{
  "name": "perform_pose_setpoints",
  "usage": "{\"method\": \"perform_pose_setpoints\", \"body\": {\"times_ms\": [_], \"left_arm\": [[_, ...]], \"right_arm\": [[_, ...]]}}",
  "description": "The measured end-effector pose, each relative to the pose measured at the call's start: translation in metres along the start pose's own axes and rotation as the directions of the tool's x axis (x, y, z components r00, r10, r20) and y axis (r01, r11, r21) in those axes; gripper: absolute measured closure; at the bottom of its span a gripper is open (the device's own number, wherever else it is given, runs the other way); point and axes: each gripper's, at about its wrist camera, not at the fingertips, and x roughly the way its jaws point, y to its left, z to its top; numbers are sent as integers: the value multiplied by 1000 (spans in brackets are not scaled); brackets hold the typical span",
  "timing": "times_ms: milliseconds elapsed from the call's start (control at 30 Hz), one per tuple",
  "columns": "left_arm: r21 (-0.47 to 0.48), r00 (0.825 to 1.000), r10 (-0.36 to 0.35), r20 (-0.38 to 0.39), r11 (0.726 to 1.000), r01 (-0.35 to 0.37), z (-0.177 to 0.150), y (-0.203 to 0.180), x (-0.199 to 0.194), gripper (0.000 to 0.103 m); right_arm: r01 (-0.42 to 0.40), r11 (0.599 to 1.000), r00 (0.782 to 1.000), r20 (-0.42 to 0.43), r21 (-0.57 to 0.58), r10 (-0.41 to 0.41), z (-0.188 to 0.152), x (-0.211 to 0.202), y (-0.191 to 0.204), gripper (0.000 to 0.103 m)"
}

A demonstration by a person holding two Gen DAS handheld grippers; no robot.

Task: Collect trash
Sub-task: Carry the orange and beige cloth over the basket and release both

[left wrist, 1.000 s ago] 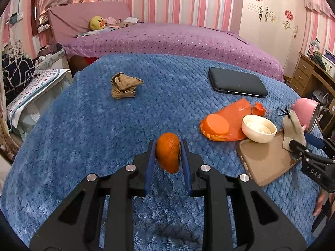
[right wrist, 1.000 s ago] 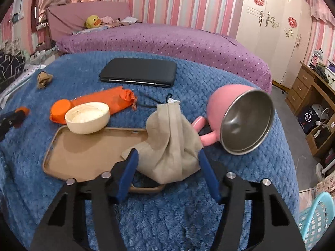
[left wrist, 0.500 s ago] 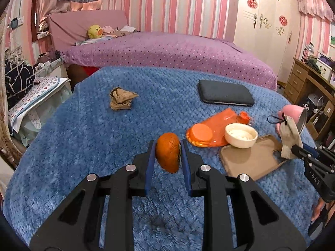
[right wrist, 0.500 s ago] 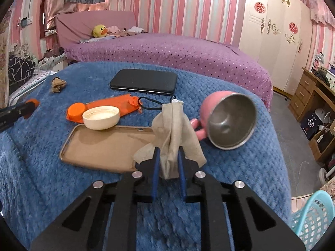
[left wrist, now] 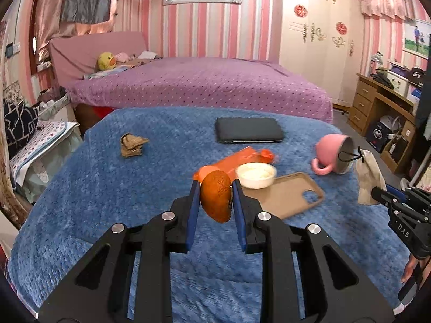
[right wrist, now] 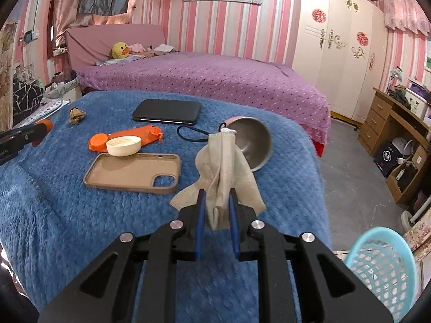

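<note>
My left gripper (left wrist: pixel 216 199) is shut on an orange peel (left wrist: pixel 216 199) and holds it above the blue blanket (left wrist: pixel 107 188). My right gripper (right wrist: pixel 217 210) is shut on a crumpled beige cloth bag (right wrist: pixel 221 172), lifted off the blanket; the bag also shows in the left wrist view (left wrist: pixel 367 177). A crumpled brown wad (left wrist: pixel 132 144) lies at the blanket's far left, also seen in the right wrist view (right wrist: pixel 76 115). A light blue mesh basket (right wrist: pixel 382 269) stands on the floor at the lower right.
On the blanket lie a tan phone case (right wrist: pixel 134 172), a white lid (right wrist: pixel 124 146), an orange pouch (right wrist: pixel 126 138), a black case (right wrist: pixel 168 111) and a tipped pink cup (left wrist: pixel 332 153). A purple bed (left wrist: pixel 202 86) stands behind. A wooden desk (right wrist: pixel 396 123) is at right.
My right gripper closed on the beige bag and lifted it off the blanket. Both grippers rose and drew back; the basket came into the right wrist view.
</note>
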Motion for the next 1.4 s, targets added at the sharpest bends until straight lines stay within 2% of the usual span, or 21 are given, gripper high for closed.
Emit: {"method": "perform_pose_setpoints", "body": {"times_ms": [167, 400, 567, 1100, 1233, 1400], "left_arm": [[37, 999, -36, 25, 999, 35, -5, -28, -17, 80], [49, 996, -93, 0, 994, 93, -21, -66, -28, 80], [64, 995, -104, -2, 993, 104, -28, -87, -31, 80], [89, 991, -123, -48, 988, 126, -36, -136, -12, 80], [119, 992, -120, -43, 985, 125, -36, -156, -9, 80], [124, 987, -156, -47, 979, 161, -38, -182, -7, 80]], "right_arm": [[24, 999, 1000, 11, 35, -25, -14, -25, -24, 86], [63, 996, 998, 25, 70, -65, -29, -53, -54, 86], [92, 991, 995, 28, 99, -95, -40, -65, -78, 86], [187, 959, 981, 2, 210, -192, -76, -85, -169, 86], [221, 949, 975, -23, 227, -221, -86, -85, -187, 86], [263, 935, 965, -52, 239, -258, -97, -84, -211, 86]]}}
